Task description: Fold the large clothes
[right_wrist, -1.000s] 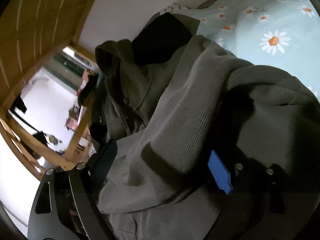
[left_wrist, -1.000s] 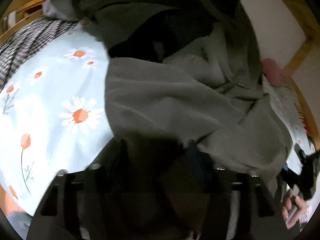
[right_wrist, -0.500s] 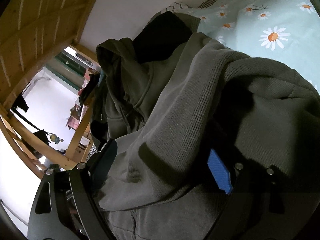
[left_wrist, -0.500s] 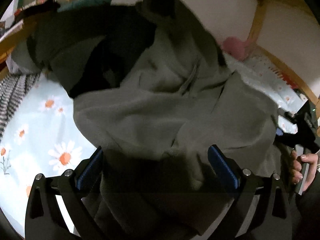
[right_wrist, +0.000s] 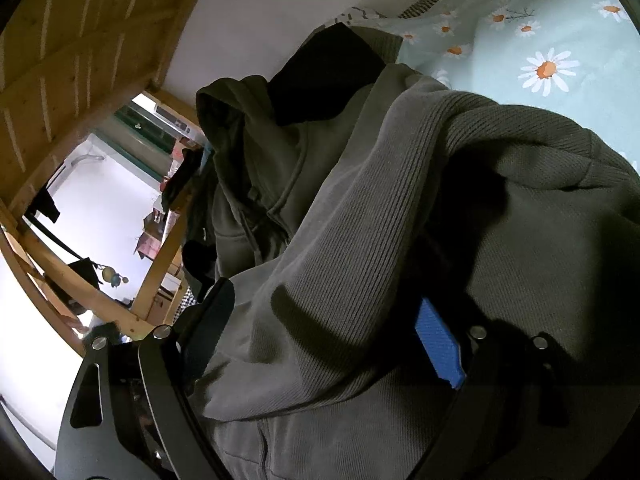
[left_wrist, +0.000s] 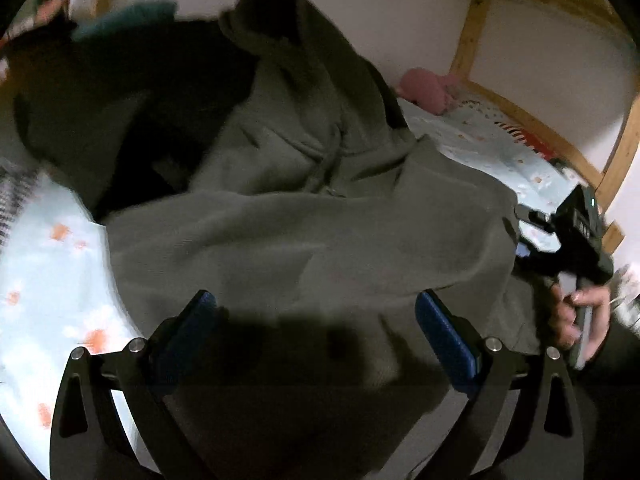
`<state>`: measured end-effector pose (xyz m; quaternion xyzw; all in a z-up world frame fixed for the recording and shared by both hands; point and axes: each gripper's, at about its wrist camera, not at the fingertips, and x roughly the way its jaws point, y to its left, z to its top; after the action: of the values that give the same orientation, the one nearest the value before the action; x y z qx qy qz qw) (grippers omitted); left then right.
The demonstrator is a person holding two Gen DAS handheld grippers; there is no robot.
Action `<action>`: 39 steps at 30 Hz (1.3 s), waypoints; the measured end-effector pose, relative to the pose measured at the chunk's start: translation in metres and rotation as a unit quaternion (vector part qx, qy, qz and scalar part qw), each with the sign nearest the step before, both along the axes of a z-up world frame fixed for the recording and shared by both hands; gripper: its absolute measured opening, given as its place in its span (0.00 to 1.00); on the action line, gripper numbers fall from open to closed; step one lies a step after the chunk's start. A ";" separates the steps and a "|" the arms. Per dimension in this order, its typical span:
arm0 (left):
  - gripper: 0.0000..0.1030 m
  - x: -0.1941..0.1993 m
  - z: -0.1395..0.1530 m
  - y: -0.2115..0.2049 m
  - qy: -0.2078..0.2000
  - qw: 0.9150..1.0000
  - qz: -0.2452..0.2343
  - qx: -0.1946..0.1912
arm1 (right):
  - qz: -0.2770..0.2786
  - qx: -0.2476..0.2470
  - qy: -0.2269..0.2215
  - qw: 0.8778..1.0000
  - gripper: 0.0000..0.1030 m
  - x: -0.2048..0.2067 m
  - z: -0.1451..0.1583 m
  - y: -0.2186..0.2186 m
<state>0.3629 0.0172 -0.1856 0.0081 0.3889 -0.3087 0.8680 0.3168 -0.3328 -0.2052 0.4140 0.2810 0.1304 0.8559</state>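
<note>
A grey-green hooded sweatshirt (left_wrist: pixel 304 216) lies crumpled on the daisy-print bed sheet (left_wrist: pixel 52 272), its hood toward the wall. My left gripper (left_wrist: pixel 316 312) stands open wide just above the near hem; its blue pads (left_wrist: pixel 440 332) are clear of the cloth. In the right wrist view a thick ribbed fold of the sweatshirt (right_wrist: pixel 360 240) fills the gap of my right gripper (right_wrist: pixel 324 312). Its jaws stand wide and the blue pad (right_wrist: pixel 436 344) shows bare, with more cloth draped over that finger. A hand (left_wrist: pixel 580 312) holds that gripper at the garment's right edge.
A black garment (left_wrist: pixel 120 92) lies under the hood end. A pink soft toy (left_wrist: pixel 424 88) sits by the wall. The wooden bed frame (left_wrist: pixel 472 36) runs along the far side; a post (right_wrist: pixel 160 264) stands left, with a bright room beyond.
My left jaws have spread wide and let go of the cloth. The left view rolled and swung right, bringing the pink toy and the other gripper further in. The right gripper kept still.
</note>
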 end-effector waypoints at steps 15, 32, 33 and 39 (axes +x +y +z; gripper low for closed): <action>0.11 0.032 0.026 0.046 0.184 0.968 -0.041 -0.166 | -0.055 0.003 0.039 0.998 0.34 0.027 -0.003 -0.031; 0.88 0.042 0.013 0.082 0.094 0.970 0.222 -0.032 | -0.018 -0.232 0.069 0.970 0.95 0.018 0.040 0.027; 0.92 0.029 0.030 0.090 0.041 0.964 0.261 -0.024 | -0.034 -0.257 0.049 0.965 0.97 0.006 0.050 0.028; 0.94 0.000 0.075 0.069 -0.018 0.960 0.277 -0.031 | -0.058 -0.400 -0.032 0.914 0.97 -0.017 0.098 0.059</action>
<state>0.3632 0.0858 -0.1111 -0.1210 0.3505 -0.0681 0.9262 0.2997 -0.2734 -0.1068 0.0488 0.2571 -0.0297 0.9647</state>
